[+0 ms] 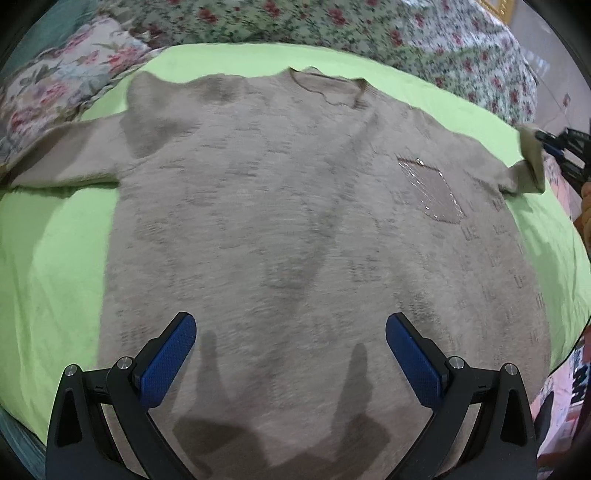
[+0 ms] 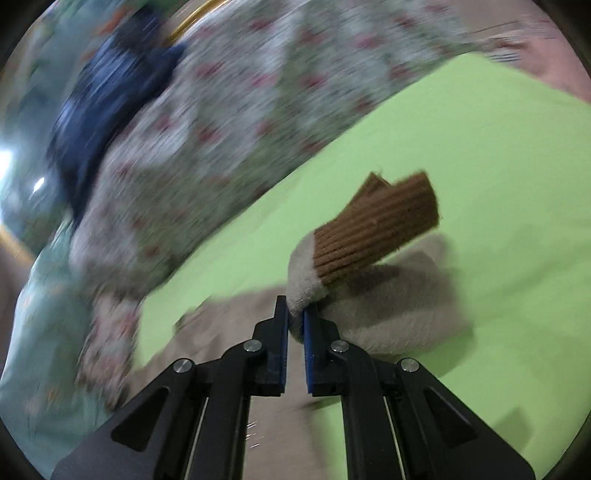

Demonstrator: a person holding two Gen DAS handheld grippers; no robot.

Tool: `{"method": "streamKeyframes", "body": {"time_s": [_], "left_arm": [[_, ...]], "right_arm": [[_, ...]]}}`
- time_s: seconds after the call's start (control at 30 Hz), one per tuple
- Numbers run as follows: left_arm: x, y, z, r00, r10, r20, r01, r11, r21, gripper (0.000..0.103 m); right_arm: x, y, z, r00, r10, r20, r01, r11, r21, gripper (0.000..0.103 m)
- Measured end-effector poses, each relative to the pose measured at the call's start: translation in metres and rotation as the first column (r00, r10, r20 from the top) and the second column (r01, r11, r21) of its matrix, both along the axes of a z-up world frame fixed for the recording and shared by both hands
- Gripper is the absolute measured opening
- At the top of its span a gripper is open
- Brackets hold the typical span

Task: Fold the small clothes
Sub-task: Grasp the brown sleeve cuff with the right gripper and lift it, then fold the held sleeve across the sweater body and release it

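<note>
A beige knit sweater lies flat, front up, on a lime-green sheet; no writing is legible on it. The left gripper hovers over the hem, jaws wide apart and empty. Only the right wrist view shows the brown ribbed cuff: the right gripper pinches the sleeve just behind it, lifted. A floral quilt lies beyond.

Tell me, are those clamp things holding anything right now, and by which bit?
The right gripper is shut on the sweater, pinching the sleeve just behind its brown ribbed cuff. The left gripper holds nothing, its jaws wide open above the sweater's body.
</note>
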State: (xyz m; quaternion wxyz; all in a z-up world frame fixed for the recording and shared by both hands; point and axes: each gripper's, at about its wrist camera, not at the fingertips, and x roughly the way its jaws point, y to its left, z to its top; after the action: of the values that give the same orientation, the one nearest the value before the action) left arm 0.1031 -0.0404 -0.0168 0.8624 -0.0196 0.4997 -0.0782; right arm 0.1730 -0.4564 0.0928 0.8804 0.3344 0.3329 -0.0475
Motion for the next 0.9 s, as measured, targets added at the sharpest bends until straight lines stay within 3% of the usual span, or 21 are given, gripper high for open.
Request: {"method": "streamKeyframes", "body": {"time_s": [0.13, 0.27, 0.4, 0.5, 0.6, 0.67, 0.8, 0.9], "left_arm": [[-0.007, 0.025, 0.004, 0.999, 0.052, 0.008, -0.052, 0.999, -0.016, 0.103], [-0.014, 0.046, 0.007, 0.995, 0.096, 0.016, -0.096, 0.995, -0.031, 0.103], [-0.017, 0.057, 0.008, 0.992, 0.124, 0.022, -0.123, 0.992, -0.031, 0.103], [-0.014, 0.058, 0.006, 0.992, 0.124, 0.019, -0.123, 0.992, -0.03, 0.103], [-0.006, 0.052, 0.008, 0.995, 0.099, 0.025, -0.099, 0.995, -0.023, 0.103], [0.003, 0.042, 0.01, 0.996, 0.078, 0.034, -0.078, 0.997, -0.015, 0.103], [0.025, 0.021, 0.015, 0.998, 0.033, 0.044, -0.031, 0.999, -0.044, 0.103], [0.046, 0.003, 0.017, 0.999, 0.003, 0.04, 0.0, 0.996, -0.087, 0.103]], "right_arm": [[0.042, 0.095, -0.017, 0.982, 0.189, -0.006, -0.188, 0.981, 0.046, 0.008], [0.068, 0.168, -0.04, 0.954, 0.299, -0.031, -0.296, 0.953, 0.07, 0.008], [0.083, 0.224, -0.069, 0.924, 0.377, -0.065, -0.369, 0.923, 0.107, 0.009], [0.099, 0.253, -0.085, 0.886, 0.445, -0.132, -0.426, 0.892, 0.15, 0.018], [0.09, 0.257, -0.09, 0.863, 0.491, -0.117, -0.465, 0.863, 0.196, 0.037], [0.076, 0.243, -0.081, 0.868, 0.49, -0.08, -0.472, 0.864, 0.178, 0.042], [0.05, 0.19, -0.059, 0.92, 0.389, -0.037, -0.386, 0.92, 0.064, 0.043], [0.041, 0.137, -0.057, 0.956, 0.29, -0.045, -0.287, 0.956, 0.059, 0.043]]}}
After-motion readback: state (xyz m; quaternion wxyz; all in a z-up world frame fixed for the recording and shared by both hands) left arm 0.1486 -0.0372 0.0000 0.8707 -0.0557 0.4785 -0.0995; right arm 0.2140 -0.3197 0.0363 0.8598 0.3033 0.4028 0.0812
